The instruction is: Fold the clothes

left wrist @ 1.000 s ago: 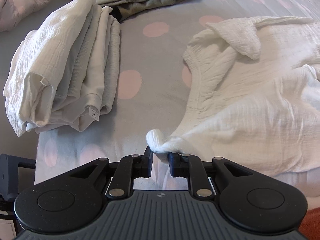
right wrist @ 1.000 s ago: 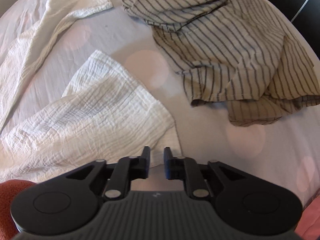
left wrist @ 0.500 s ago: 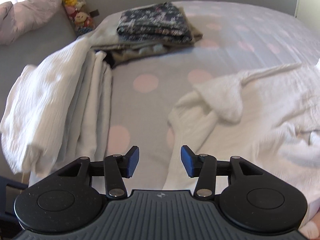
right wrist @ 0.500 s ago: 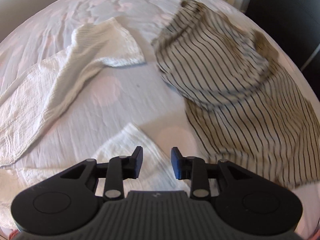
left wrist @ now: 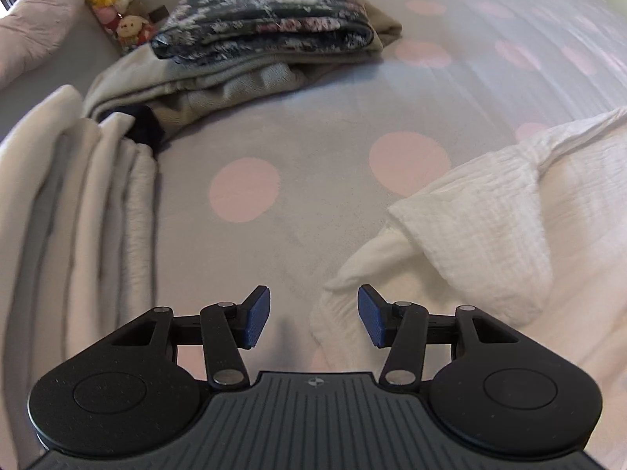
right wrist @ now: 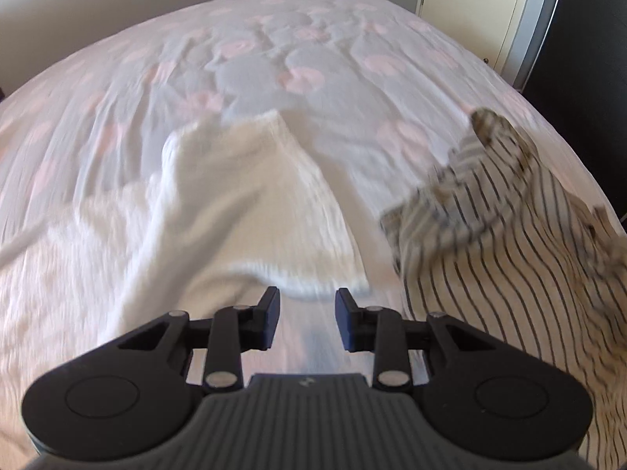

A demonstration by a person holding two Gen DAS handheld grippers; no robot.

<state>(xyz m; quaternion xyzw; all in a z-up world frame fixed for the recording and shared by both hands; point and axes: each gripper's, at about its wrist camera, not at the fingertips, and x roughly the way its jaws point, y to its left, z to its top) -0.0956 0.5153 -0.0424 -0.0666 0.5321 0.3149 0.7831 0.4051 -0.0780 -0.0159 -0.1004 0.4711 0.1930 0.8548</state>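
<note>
The white shirt (left wrist: pixel 509 211) lies spread on the bed (left wrist: pixel 313 180), and the coming move turns on where its ends sit against the two grippers. In the left wrist view, a folded corner of the shirt lies just ahead and to the right of the left gripper (left wrist: pixel 313 315), with a lower fold of cloth reaching in between the jaws; the blue pads stand wide apart and do not press on it. In the right wrist view, a long strip of the same shirt (right wrist: pixel 250 203), probably a sleeve, runs straight away from the right gripper (right wrist: pixel 307 319) toward the far edge of the bed, its near hem just beyond the jaws. These jaws have just been opening and hold nothing. So each gripper is near its own end, and the right looks better lined up.

The shirt is crinkled, soft and limp, with loose folds. A striped shirt (right wrist: pixel 529 243) lies crumpled close beside it on the right.
</note>
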